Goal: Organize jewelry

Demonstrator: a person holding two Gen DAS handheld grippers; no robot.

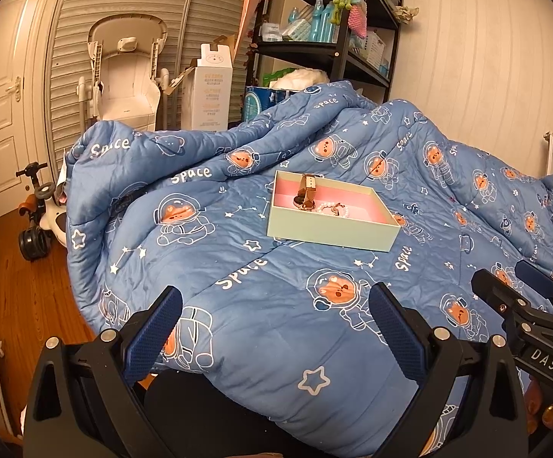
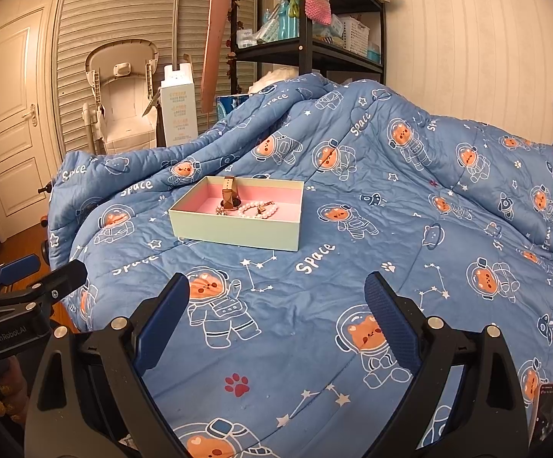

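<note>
From the left wrist we see our left tool (image 1: 274, 307) spread wide and empty above the blue space-bear quilt (image 1: 261, 305), with the right tool (image 1: 513, 278) beside it at the right edge. Ahead, the pale green cardboard box with pink lining (image 1: 330, 229) rests on the quilt. From the right wrist our right tool (image 2: 276, 297) also gapes empty; inside the box a brown-strapped watch (image 2: 230, 192) stands beside a pink bead bracelet (image 2: 257, 210).
</note>
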